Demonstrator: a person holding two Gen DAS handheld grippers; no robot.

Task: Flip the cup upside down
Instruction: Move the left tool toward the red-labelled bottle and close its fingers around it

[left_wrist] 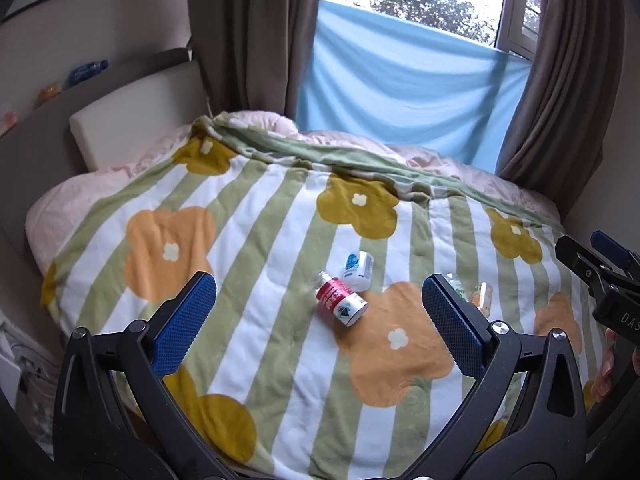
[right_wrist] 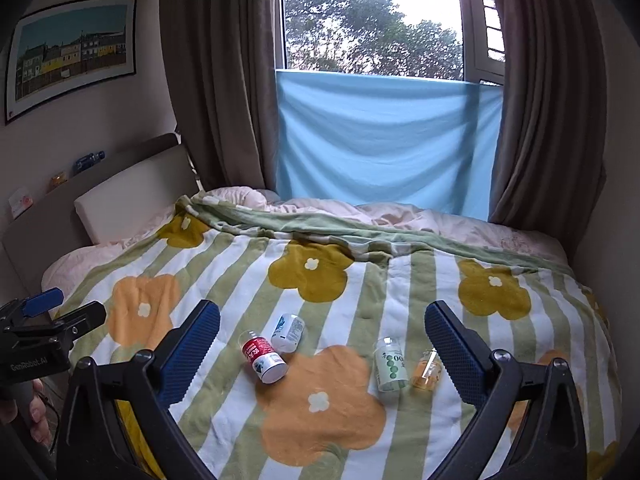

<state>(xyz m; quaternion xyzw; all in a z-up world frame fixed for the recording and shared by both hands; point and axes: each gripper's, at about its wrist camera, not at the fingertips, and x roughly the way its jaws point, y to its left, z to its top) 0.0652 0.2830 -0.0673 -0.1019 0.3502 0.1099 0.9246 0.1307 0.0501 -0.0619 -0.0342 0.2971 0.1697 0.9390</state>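
Note:
Several small cups lie on their sides on a flowered blanket [right_wrist: 224, 272]. A red and white cup [left_wrist: 341, 301] [right_wrist: 264, 356] lies beside a white and blue cup [left_wrist: 358, 266] [right_wrist: 288, 330]. A green-dotted clear cup [right_wrist: 390, 364] and an orange clear cup [right_wrist: 428, 368] [left_wrist: 480, 298] lie further right. My left gripper [left_wrist: 316, 320] is open and empty, held above the blanket near the red cup. My right gripper [right_wrist: 322, 350] is open and empty, above the cups. Each gripper shows at the other view's edge.
The bed has a beige headboard [right_wrist: 132, 184] and a pillow [left_wrist: 132, 128] at the left. Brown curtains [right_wrist: 216, 72] and a blue cloth [right_wrist: 384, 140] hang at the window behind. A wall [right_wrist: 600, 240] borders the bed's right side.

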